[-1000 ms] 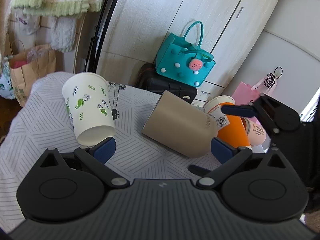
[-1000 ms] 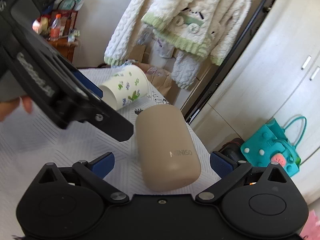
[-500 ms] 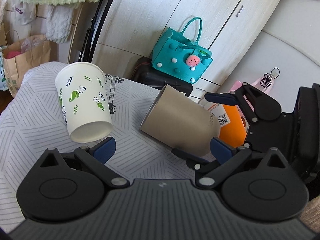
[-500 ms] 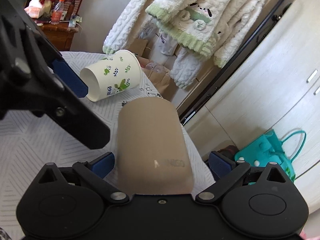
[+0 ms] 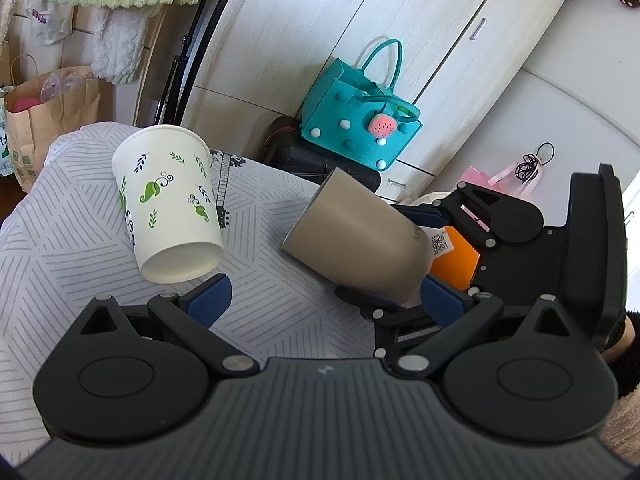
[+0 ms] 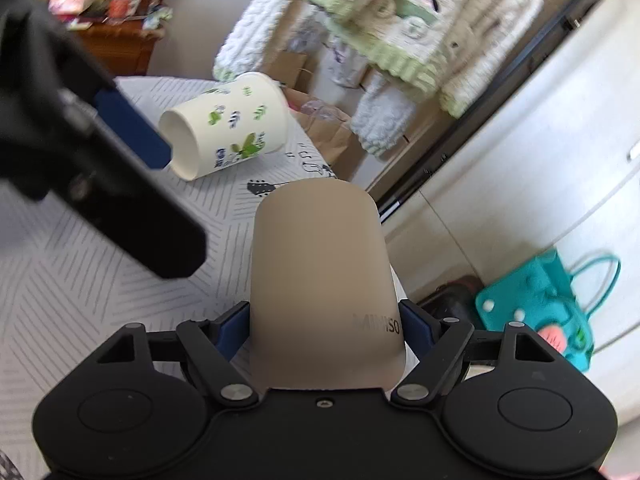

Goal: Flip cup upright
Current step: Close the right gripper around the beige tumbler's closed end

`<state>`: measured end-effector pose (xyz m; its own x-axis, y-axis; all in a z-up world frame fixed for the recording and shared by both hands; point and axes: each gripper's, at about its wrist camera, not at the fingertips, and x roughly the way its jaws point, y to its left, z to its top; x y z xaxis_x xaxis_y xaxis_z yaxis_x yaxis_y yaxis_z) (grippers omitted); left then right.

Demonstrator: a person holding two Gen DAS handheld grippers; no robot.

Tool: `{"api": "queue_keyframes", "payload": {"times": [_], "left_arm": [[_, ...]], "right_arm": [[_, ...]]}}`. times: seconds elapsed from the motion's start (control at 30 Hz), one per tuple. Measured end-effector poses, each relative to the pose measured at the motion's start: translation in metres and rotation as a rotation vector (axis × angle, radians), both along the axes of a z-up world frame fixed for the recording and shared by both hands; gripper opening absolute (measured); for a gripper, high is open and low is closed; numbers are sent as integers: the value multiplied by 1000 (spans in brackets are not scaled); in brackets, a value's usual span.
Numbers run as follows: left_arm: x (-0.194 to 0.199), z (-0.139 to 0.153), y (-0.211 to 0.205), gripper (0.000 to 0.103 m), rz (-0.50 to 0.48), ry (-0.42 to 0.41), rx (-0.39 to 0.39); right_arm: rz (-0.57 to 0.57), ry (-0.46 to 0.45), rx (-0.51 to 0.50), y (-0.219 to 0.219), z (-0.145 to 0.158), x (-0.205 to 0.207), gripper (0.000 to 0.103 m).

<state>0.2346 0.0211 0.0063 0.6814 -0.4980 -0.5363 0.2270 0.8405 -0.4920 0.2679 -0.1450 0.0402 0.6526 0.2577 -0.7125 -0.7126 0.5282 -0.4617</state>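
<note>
In the right wrist view, the right gripper (image 6: 324, 330) is closing its two blue pads on the wide end of the beige cup (image 6: 320, 276), one pad on each side, so the jaws are pressed against the cup wall. The cup is filling the lower middle of the frame, and its other end is pointing away toward the middle. In the left wrist view the same beige cup (image 5: 352, 236) is lying tilted at centre right, with the right gripper (image 5: 420, 256) around its right end.

The left gripper (image 5: 324, 294) is standing wide open at the bottom of its frame and is holding nothing; its pads are well apart from both cups. A white paper cup with green leaves (image 5: 168, 200) is lying on its side at centre left on the striped tablecloth (image 5: 72, 248). An orange cup (image 5: 456, 260) is showing just behind the beige one. A teal bag (image 5: 356, 120) is sitting at upper centre, before the pale wardrobe doors (image 5: 420, 20).
</note>
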Motion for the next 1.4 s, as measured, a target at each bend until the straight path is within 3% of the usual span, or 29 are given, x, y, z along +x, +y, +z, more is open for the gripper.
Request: {"api": "queue_keyframes", "payload": {"times": [0.2,0.33,0.73,0.97,1.4], "left_arm": [[-4,0,1,102,-3,2,-12],[-10,-1,1,102,-14,19,-28],[-38,0,-3,102,-49,42,-52],[-59,4,-10,102,-91,42,-47],[-83,12,-19,102,-131,38,-23]], "right_arm": [[-119,107,125,-10,9,3,82],[-140,152,180,-15,13,-6,82],[-170,91,206,-18,22,-49,81],[-280,-28,285,-25,18,-96,81],[-428,-56,443,-42,12,-137,81]]}}
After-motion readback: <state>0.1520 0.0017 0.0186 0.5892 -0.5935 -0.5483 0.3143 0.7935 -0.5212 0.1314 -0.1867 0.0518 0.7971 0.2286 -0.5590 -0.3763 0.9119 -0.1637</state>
